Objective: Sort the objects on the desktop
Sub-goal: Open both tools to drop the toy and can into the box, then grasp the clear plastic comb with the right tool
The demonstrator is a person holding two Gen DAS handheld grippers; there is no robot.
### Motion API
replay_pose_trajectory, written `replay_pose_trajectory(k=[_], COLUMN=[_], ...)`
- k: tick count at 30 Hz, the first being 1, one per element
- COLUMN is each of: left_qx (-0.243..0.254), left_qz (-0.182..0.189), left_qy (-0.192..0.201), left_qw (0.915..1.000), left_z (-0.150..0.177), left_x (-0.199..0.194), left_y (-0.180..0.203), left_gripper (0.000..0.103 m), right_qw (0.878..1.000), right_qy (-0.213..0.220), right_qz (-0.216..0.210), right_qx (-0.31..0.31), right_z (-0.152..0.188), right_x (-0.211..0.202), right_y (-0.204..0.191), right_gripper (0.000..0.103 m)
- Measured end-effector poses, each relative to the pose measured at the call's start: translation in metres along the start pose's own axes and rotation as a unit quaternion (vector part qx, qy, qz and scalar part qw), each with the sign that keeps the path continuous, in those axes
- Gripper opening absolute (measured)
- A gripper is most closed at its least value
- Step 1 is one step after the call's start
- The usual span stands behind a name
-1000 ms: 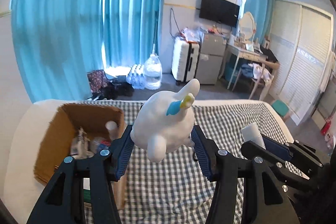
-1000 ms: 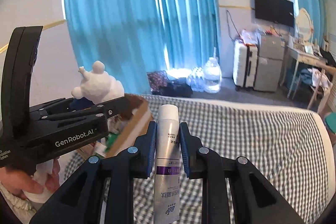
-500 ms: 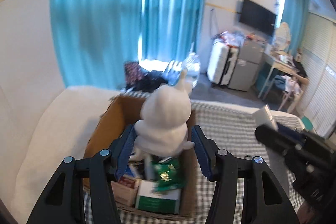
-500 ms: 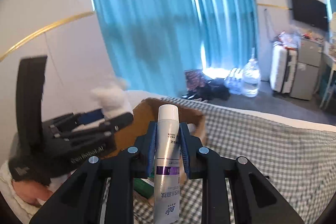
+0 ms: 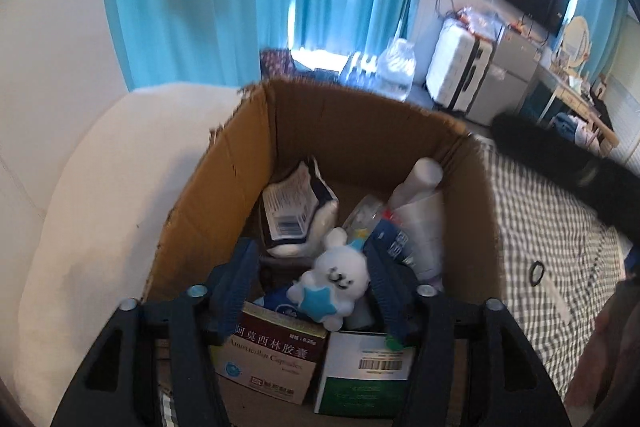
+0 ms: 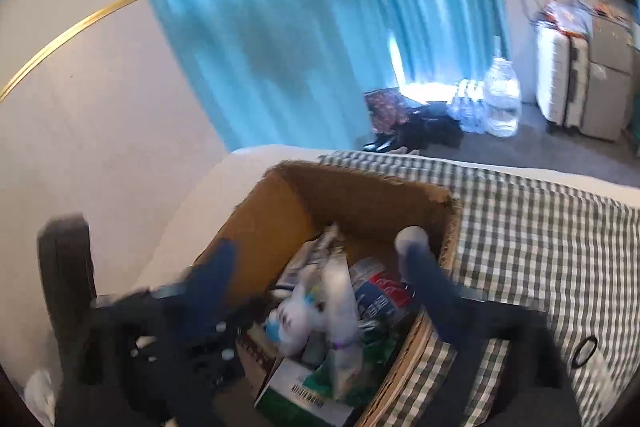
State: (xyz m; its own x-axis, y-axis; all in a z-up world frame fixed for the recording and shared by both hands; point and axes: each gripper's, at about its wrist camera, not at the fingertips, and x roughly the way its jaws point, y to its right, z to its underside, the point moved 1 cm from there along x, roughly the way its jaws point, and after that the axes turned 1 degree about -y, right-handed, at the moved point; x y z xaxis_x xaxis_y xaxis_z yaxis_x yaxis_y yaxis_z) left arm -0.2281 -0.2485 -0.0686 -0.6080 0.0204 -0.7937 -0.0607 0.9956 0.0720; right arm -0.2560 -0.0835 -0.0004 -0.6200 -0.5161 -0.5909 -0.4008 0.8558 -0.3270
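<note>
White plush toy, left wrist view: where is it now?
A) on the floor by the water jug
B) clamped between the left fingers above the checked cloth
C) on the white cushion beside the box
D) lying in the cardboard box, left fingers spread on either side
D: the white plush toy lies on the medicine cartons inside the cardboard box, with the left gripper open around it.

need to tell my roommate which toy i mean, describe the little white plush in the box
Look into the open cardboard box standing beside the checked cloth. The white plush lies on top of the medicine cartons near the front, between the left gripper jaws. It alone is soft and white, hugging a blue star.
</note>
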Motion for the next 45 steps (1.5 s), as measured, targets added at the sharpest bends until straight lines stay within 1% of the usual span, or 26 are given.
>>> replay_pose_trajectory(k=[2, 3, 5, 7, 9, 10, 12, 14, 16, 18, 19, 20, 21, 22, 25, 27, 29, 32, 35, 37, 38, 39, 41, 42, 45], left_qx=[-0.002, -0.005, -0.014, -0.017, -0.010, -0.005, 0.003, 0.011, 0.026, 0.042, 0.052, 0.064, 0.071, 0.078, 0.089, 0.094, 0.098, 0.114, 0.132, 0.135, 0.134, 0.132, 0.127, 0.126, 0.129], left_qz=[-0.010, -0.014, -0.017, -0.018, -0.019, -0.017, -0.008, 0.008, 0.027, 0.039, 0.045, 0.052, 0.055, 0.056, 0.051, 0.044, 0.041, 0.035, 0.013, -0.001, -0.005, -0.008, -0.010, -0.012, -0.017], left_qy=[-0.001, 0.000, -0.002, -0.006, -0.005, 0.002, 0.018, 0.034, 0.045, 0.051, 0.054, 0.056, 0.056, 0.053, 0.038, 0.026, 0.013, 0.000, -0.015, -0.034, -0.044, -0.051, -0.061, -0.065, -0.076], left_qw=[0.9999, 0.9999, 0.9998, 0.9997, 0.9998, 0.9998, 0.9998, 0.9993, 0.9983, 0.9970, 0.9962, 0.9950, 0.9944, 0.9940, 0.9940, 0.9943, 0.9943, 0.9929, 0.9911, 0.9903, 0.9900, 0.9899, 0.9900, 0.9898, 0.9886], left_z=[0.003, 0.003, 0.004, 0.004, 0.006, 0.007, 0.008, 0.009, 0.012, 0.017, 0.022, 0.030, 0.035, 0.042, 0.059, 0.070, 0.079, 0.095, 0.107, 0.113, 0.114, 0.115, 0.114, 0.113, 0.107], left_x=[0.003, 0.003, 0.002, -0.001, -0.011, -0.019, -0.033, -0.047, -0.061, -0.070, -0.073, -0.076, -0.076, -0.075, -0.065, -0.053, -0.041, -0.021, 0.002, 0.019, 0.028, 0.035, 0.048, 0.055, 0.071], left_y=[0.000, 0.001, 0.004, 0.009, 0.023, 0.031, 0.049, 0.069, 0.098, 0.123, 0.136, 0.153, 0.165, 0.179, 0.214, 0.237, 0.258, 0.284, 0.298, 0.303, 0.304, 0.305, 0.304, 0.305, 0.306], left_gripper=[0.082, 0.087, 0.093, 0.094, 0.095, 0.095, 0.101, 0.102, 0.103, 0.103, 0.103, 0.103, 0.103, 0.103, 0.103, 0.103, 0.103, 0.103, 0.103, 0.103, 0.103, 0.103, 0.103, 0.103, 0.103], right_qw=[1.000, 1.000, 1.000, 0.999, 0.998, 0.997, 0.994, 0.990, 0.984, 0.980, 0.974, 0.970, 0.966, 0.963, 0.956, 0.956, 0.959, 0.955, 0.964, 0.968, 0.969, 0.968, 0.966, 0.966, 0.968], right_qy=[0.007, 0.006, 0.011, 0.020, 0.034, 0.045, 0.061, 0.075, 0.096, 0.110, 0.129, 0.141, 0.149, 0.147, 0.108, 0.084, 0.053, 0.021, -0.019, -0.050, -0.068, -0.084, -0.103, -0.109, -0.117], right_qz=[0.002, 0.011, 0.024, 0.037, 0.048, 0.064, 0.093, 0.119, 0.148, 0.166, 0.185, 0.196, 0.211, 0.224, 0.271, 0.280, 0.279, 0.291, 0.261, 0.240, 0.234, 0.232, 0.231, 0.224, 0.212], right_qx=[0.004, 0.005, 0.004, 0.009, 0.010, 0.010, 0.008, 0.011, 0.019, 0.025, 0.025, 0.024, 0.021, 0.018, -0.008, -0.018, -0.025, -0.046, -0.047, -0.048, -0.047, -0.049, -0.061, -0.061, -0.056], right_z=[-0.002, -0.002, -0.002, 0.002, 0.004, 0.006, 0.009, 0.011, 0.016, 0.023, 0.032, 0.037, 0.045, 0.054, 0.083, 0.100, 0.120, 0.145, 0.165, 0.175, 0.179, 0.182, 0.185, 0.186, 0.185], right_x=[-0.004, -0.006, -0.014, -0.031, -0.048, -0.063, -0.093, -0.118, -0.152, -0.177, -0.197, -0.207, -0.219, -0.228, -0.235, -0.232, -0.224, -0.202, -0.169, -0.142, -0.130, -0.120, -0.101, -0.095, -0.081], right_y=[0.006, 0.011, 0.017, 0.027, 0.035, 0.044, 0.060, 0.079, 0.103, 0.122, 0.135, 0.141, 0.150, 0.160, 0.186, 0.198, 0.214, 0.232, 0.254, 0.269, 0.275, 0.281, 0.289, 0.292, 0.298], right_gripper=[0.091, 0.091, 0.091, 0.091, 0.091, 0.091, 0.091, 0.091, 0.091, 0.091, 0.091, 0.091, 0.091, 0.091, 0.090, 0.090, 0.089, 0.089, 0.080, 0.069, 0.065, 0.059, 0.058, 0.058, 0.058])
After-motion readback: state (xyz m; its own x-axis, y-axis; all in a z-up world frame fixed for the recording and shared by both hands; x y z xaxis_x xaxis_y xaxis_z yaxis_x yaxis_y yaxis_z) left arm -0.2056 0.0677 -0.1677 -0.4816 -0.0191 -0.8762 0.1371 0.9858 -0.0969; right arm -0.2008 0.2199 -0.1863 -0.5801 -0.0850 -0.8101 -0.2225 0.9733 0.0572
